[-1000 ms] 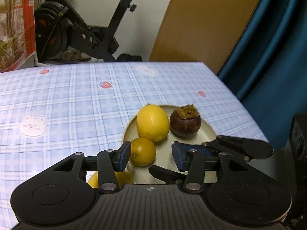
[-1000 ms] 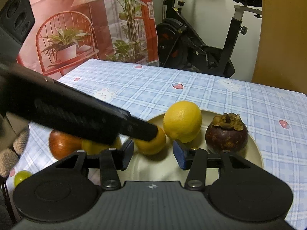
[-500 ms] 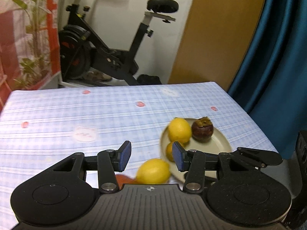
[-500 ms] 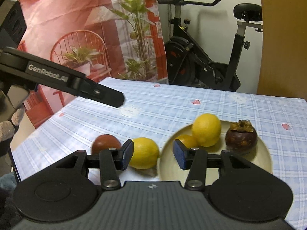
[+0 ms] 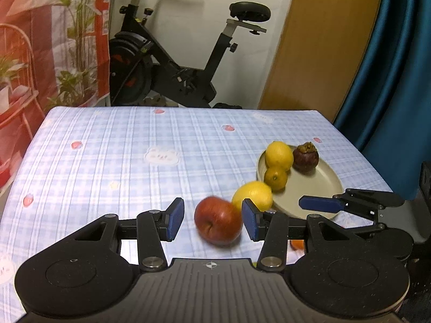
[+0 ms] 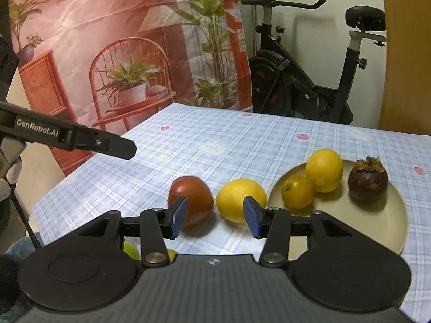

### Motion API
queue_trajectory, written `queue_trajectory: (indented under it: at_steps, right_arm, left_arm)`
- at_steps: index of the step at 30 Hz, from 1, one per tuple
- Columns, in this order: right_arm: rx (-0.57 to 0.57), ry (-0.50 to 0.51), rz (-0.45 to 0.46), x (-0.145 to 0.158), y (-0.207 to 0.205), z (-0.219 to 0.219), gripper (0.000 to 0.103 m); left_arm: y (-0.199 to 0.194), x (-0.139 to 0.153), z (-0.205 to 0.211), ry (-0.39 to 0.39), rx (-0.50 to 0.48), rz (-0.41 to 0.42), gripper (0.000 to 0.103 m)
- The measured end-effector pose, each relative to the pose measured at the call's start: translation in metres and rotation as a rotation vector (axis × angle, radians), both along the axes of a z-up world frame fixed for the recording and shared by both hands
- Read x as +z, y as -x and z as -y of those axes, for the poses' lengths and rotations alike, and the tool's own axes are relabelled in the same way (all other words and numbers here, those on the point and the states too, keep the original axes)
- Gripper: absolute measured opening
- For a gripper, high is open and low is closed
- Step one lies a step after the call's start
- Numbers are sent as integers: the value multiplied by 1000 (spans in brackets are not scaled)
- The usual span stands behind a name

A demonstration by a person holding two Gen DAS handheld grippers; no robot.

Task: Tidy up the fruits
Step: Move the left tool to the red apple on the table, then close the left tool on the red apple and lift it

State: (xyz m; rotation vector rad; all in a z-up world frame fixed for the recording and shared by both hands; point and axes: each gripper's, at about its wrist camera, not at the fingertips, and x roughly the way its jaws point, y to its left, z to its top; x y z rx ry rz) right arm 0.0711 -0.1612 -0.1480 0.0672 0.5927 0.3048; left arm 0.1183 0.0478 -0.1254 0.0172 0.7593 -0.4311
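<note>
A beige plate (image 5: 323,188) (image 6: 377,228) holds a lemon (image 5: 278,154) (image 6: 324,171), a small orange (image 5: 275,177) (image 6: 297,192) and a dark mangosteen (image 5: 305,156) (image 6: 367,180). Left of the plate, on the checked cloth, lie a second lemon (image 5: 253,196) (image 6: 241,200) and a red apple (image 5: 218,220) (image 6: 191,199). My left gripper (image 5: 212,219) is open and empty, held above and short of the apple. My right gripper (image 6: 215,216) is open and empty too, short of the loose lemon. In the right wrist view, one of the left gripper's fingers (image 6: 107,145) is at the far left, well clear of the fruit.
Small green fruits (image 6: 130,250) peek out under the right gripper, near the table's front edge. An exercise bike (image 5: 175,72) stands behind the table, a printed plant backdrop (image 6: 121,53) to its left, a blue curtain (image 5: 390,80) to its right. The cloth's far half is bare.
Both grippers have drawn back from the plate, the left one also swinging leftward. The apple and the loose lemon have come into view. Neither gripper's opening has changed.
</note>
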Motion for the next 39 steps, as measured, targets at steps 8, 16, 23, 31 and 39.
queue_trajectory:
  at_steps: [8, 16, 23, 31, 39]
  right_arm:
    - [12, 31, -16, -10, 1, -10, 49]
    - [52, 67, -44, -22, -16, -26, 49]
    - [133, 168, -7, -24, -23, -38, 49]
    - [304, 338, 47, -28, -43, -64, 59]
    - [370, 439, 37, -48, -65, -78, 62]
  left_arm:
    - [0, -18, -8, 38, 19, -23, 50]
    - [-31, -34, 2, 77, 30, -36, 51]
    - [-52, -46, 3, 100, 25, -65, 51]
    - [-57, -48, -23, 110, 67, -67, 51]
    - [-62, -50, -34, 146, 73, -83, 52]
